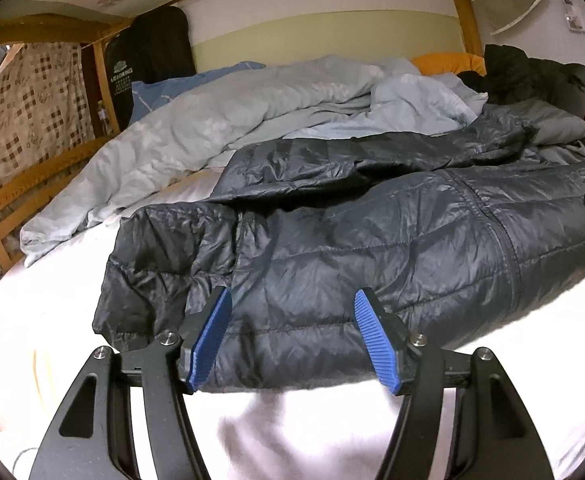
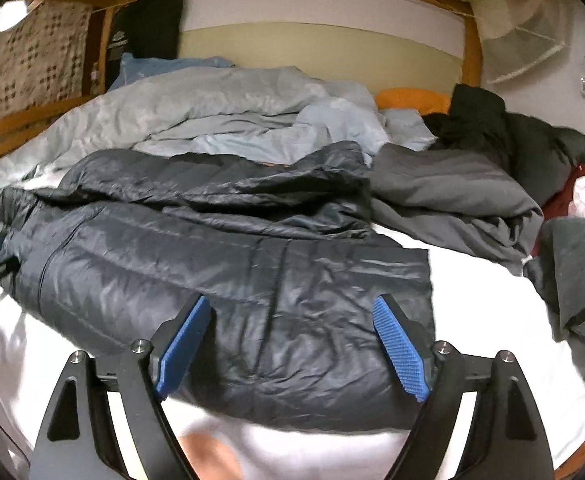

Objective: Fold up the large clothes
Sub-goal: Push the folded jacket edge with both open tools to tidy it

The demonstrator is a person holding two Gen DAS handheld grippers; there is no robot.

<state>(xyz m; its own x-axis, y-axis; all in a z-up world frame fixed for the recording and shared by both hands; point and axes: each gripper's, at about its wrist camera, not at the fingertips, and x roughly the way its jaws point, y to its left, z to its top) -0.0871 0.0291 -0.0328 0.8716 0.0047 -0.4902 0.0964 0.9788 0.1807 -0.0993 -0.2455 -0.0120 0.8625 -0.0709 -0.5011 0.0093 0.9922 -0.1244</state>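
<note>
Lower bunk of a wooden bunk bed [image 1: 462, 12], white sheet [image 1: 52, 300] on the mattress, with a rumpled light blue duvet [image 1: 252, 108] bunched toward the far wall and an orange pillow [image 2: 412, 100] peeking out behind it. Some dark grey clothes [image 2: 452, 188] are piled on the right side.

The navy puffer jacket [image 1: 372, 248] lies spread across the near part of the bed, one sleeve folded over along its far edge. Its near hem sits right in front of both claws.

Left claw [image 1: 292, 340] has its jaws apart, and the blue pads [image 1: 212, 332] straddle the jacket's bottom edge on the left half without pressing on it, so nothing is gripped. Right claw [image 2: 292, 344] is spread wide too, with the hem of the jacket's right half lying between the pads, loose, fabric not pinched. In the right wrist view the jacket's right corner sits just past the claw's right pad, on the white sheet. The right view is a bit blurry near the bottom.
</note>
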